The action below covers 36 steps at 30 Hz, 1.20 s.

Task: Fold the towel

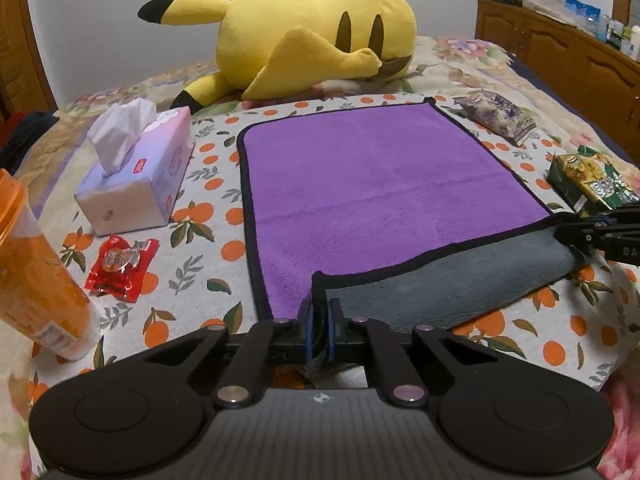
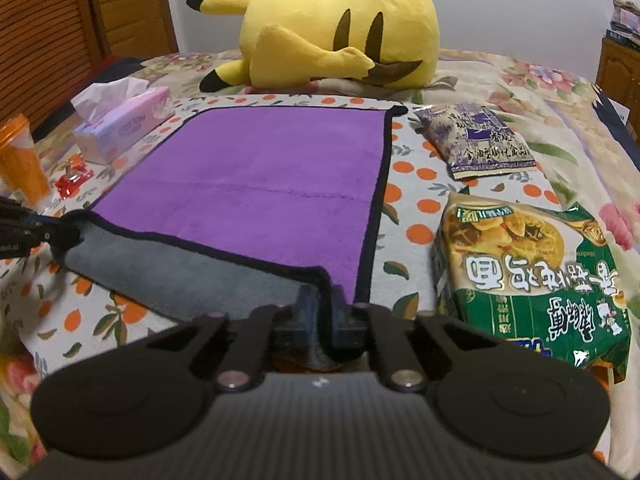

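A purple towel with a black hem and a grey underside lies flat on an orange-print cloth on the bed; it also shows in the right wrist view. Its near edge is turned over, so a grey strip shows. My left gripper is shut on the towel's near left corner. My right gripper is shut on the near right corner, and it shows at the right edge of the left wrist view. My left gripper shows at the left edge of the right wrist view.
A yellow plush toy lies behind the towel. A tissue box, a red snack packet and an orange bottle are at the left. A purple snack bag and a green noodle pack are at the right. A wooden cabinet stands far right.
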Tool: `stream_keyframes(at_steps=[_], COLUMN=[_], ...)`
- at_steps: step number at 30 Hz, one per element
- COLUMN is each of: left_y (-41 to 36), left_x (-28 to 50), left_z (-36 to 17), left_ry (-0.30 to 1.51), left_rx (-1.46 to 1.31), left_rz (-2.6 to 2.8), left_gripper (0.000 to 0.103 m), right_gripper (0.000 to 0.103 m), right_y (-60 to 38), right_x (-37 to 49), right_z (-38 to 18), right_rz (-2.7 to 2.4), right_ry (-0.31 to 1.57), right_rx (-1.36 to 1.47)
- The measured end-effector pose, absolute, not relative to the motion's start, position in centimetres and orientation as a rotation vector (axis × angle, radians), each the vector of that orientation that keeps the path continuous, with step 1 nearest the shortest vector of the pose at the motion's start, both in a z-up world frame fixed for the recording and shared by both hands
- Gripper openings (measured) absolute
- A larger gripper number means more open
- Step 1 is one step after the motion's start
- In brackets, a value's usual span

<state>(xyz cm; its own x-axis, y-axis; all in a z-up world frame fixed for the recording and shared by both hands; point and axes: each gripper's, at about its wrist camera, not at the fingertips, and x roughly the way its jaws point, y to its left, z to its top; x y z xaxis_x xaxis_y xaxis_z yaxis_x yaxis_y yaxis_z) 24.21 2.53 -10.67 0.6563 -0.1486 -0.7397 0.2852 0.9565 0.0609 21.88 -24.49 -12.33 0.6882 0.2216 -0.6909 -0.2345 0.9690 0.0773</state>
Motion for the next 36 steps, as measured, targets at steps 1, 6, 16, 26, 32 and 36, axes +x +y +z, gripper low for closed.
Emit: stream_keyframes(at_steps=[1, 6, 16, 26, 32, 36], left_y=[2.5, 2.5, 2.3, 2.9, 2.9, 3.1], left_x=[24.2, 23.9, 22.9, 22.7, 23.4, 23.9], left_z=[-10.5, -9.7, -8.0, -6.6, -6.6, -6.9], left_ry=[0.815, 0.787, 0.724, 0.659, 0.660, 0.663], left_rx=[0.177, 0.170, 0.154, 0.111, 0.098, 0.102], left_rz=[-0.248, -0.261, -0.284, -0.283, -0.275, -0.268], left_gripper=[0.007, 0.007, 0.006, 0.006, 0.006, 0.006], right_gripper=[0.008, 0.005, 0.005, 0.005, 0.005, 0.005], right_y=[-24.5, -24.7, -25.2, -25.8, -25.7, -25.6], right_x=[21.8, 21.8, 21.8, 21.7, 22.2, 22.6], right_z=[-12.3, -12.0, -10.9, -9.3, -9.6, -9.7], right_rz=[0.256, 0.262, 0.276, 0.277, 0.275, 0.279], right_ry=[0.768, 0.755, 0.714, 0.633, 0.634, 0.631], right_rx=[-0.020, -0.008, 0.016, 0.037, 0.013, 0.001])
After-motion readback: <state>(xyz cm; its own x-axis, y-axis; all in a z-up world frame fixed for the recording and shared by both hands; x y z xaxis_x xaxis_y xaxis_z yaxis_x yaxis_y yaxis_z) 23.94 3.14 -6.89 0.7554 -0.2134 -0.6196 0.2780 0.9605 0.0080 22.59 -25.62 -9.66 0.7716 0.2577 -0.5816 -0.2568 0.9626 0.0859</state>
